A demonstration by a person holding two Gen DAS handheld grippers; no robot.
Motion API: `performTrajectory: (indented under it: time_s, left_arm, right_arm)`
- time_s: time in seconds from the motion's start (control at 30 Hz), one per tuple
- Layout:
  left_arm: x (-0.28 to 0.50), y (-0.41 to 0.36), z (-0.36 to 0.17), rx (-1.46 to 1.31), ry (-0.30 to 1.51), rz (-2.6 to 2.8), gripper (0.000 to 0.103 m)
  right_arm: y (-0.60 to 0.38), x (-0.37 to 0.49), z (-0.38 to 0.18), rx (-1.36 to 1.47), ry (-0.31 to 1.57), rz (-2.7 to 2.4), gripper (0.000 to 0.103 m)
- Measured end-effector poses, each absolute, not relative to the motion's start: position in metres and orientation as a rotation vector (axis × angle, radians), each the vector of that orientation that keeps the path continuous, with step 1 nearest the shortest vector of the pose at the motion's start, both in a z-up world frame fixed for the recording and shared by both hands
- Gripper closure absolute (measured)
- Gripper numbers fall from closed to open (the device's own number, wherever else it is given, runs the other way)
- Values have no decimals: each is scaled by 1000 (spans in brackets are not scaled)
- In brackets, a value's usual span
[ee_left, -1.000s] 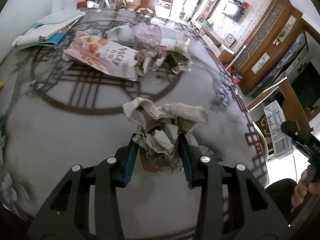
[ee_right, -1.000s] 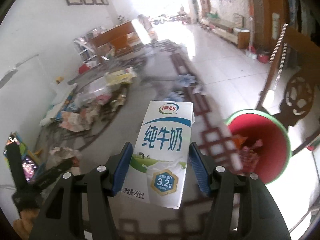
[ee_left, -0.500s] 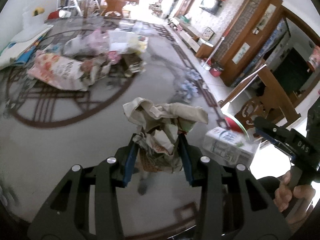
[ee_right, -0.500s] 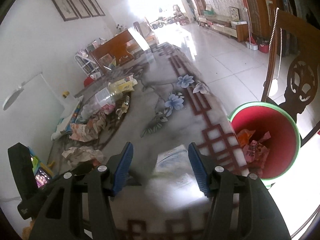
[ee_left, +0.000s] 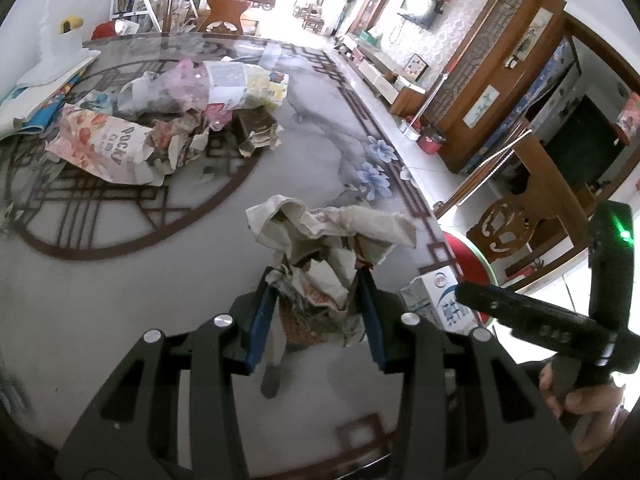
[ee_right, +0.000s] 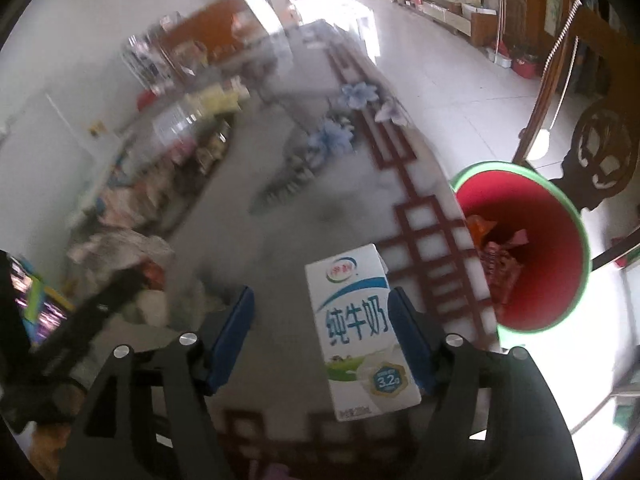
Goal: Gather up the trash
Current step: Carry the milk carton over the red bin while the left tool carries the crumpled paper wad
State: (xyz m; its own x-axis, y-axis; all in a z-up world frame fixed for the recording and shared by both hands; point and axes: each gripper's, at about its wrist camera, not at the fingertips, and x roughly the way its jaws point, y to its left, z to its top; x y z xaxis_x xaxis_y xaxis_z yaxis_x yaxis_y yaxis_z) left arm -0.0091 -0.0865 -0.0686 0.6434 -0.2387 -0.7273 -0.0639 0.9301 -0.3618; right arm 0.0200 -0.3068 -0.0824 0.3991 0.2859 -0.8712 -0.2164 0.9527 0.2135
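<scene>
My left gripper (ee_left: 318, 312) is shut on a wad of crumpled paper trash (ee_left: 324, 248) and holds it above the table. My right gripper (ee_right: 322, 332) is open. A white milk carton (ee_right: 358, 332) stands on the table between its fingers, close to the right finger, with a wide gap on the left. The carton (ee_left: 434, 304) also shows in the left wrist view, beside the right gripper's body (ee_left: 552, 324). A red bin with a green rim (ee_right: 524, 248) stands just past the table's right edge, with wrappers inside.
A heap of trash (ee_left: 168, 120) with a Pocky bag, a plastic bottle and wrappers lies at the far left of the patterned table (ee_left: 120, 280). A wooden chair (ee_right: 600, 136) stands behind the bin. Papers (ee_left: 36, 92) lie at the far left edge.
My right gripper has let go of the milk carton, which now stands on the table near the bin. My left gripper has carried the paper wad toward the table's right edge.
</scene>
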Motion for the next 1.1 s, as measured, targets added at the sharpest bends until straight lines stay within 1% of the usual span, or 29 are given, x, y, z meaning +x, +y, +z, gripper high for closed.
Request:
performTrajectory:
  time_s: [0.03, 0.1, 0.17, 0.27, 0.47, 0.67, 0.83, 0.87, 0.9, 0.97, 1.07, 1.1]
  left_arm:
    - [-10, -85, -69, -377, 872, -102, 64]
    - [-12, -80, -68, -384, 866, -99, 64]
    - [-15, -75, -68, -388, 857, -94, 64]
    - [-19, -66, -67, -404, 849, -82, 64]
    - [-22, -53, -74, -437, 855, -63, 64]
    - [-25, -59, -69, -423, 834, -93, 64]
    - [-28, -60, -70, -436, 838, -118, 64]
    - [-30, -59, -70, -440, 834, -122, 64]
    - [-31, -59, -69, -443, 830, -124, 64]
    - [-33, -57, -66, -445, 820, -126, 64]
    - [-35, -56, -65, -445, 815, -123, 64]
    - [-35, -56, -65, -445, 815, -121, 64]
  right_arm:
    - [-302, 23, -87, 39, 1148, 308, 35]
    - [-297, 24, -100, 7, 1216, 303, 29]
    - [-293, 23, -103, -44, 1224, 306, 22]
    - [-287, 21, -107, -112, 1239, 295, 21]
    - [-295, 22, -108, -80, 1257, 259, 21]
    - [-294, 24, -105, -128, 1280, 219, 21]
    - [-292, 27, -124, -256, 1364, 180, 21]
    - [-291, 26, -126, -267, 1368, 183, 21]
    - [-289, 25, -130, -278, 1371, 201, 24]
    - [-290, 23, -133, -256, 1369, 218, 52]
    - [-295, 21, -127, -194, 1339, 231, 52]
    - [-297, 20, -118, -165, 1303, 251, 52]
